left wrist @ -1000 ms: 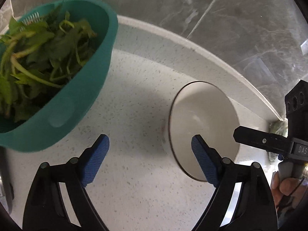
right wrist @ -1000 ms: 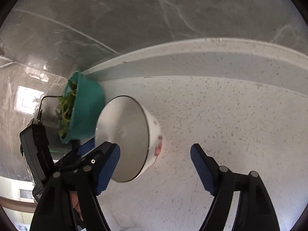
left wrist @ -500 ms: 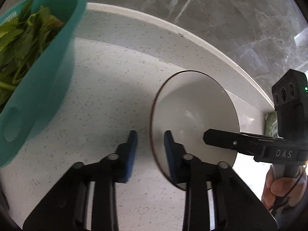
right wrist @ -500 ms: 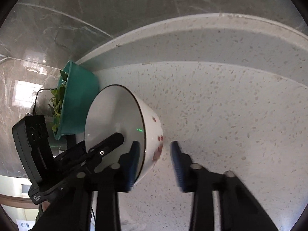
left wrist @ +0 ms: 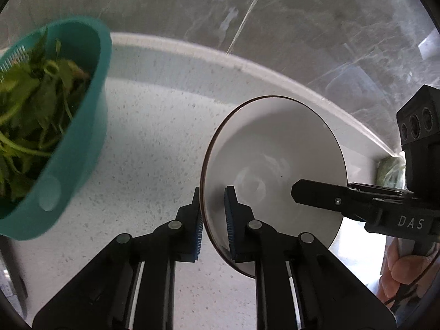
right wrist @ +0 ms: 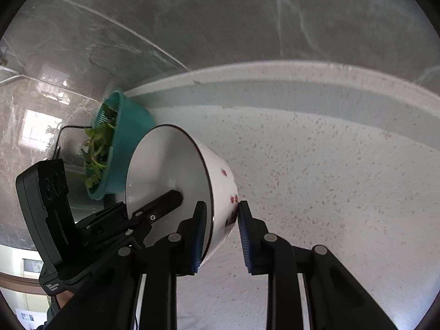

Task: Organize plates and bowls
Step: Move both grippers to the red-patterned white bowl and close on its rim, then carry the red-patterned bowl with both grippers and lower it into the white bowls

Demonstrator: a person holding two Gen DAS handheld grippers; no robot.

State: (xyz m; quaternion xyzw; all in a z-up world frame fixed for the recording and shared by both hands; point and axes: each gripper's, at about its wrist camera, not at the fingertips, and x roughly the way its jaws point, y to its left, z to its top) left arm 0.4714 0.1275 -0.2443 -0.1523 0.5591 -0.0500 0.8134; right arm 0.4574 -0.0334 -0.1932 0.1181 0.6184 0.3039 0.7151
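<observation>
Bowl [left wrist: 275,151] on counter [left wrist: 154,143], colander [left wrist: 68,165] of greens [left wrist: 30,104] left, wall [left wrist: 302,27] behind

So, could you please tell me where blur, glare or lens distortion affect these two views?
Left wrist view: the teal colander and its greens are smeared by motion blur; bright glare sits below the white bowl; the counter's back edge bows from fisheye. Right wrist view: the marble wall mirrors a bright window, and the picture corners are vignetted black.
</observation>
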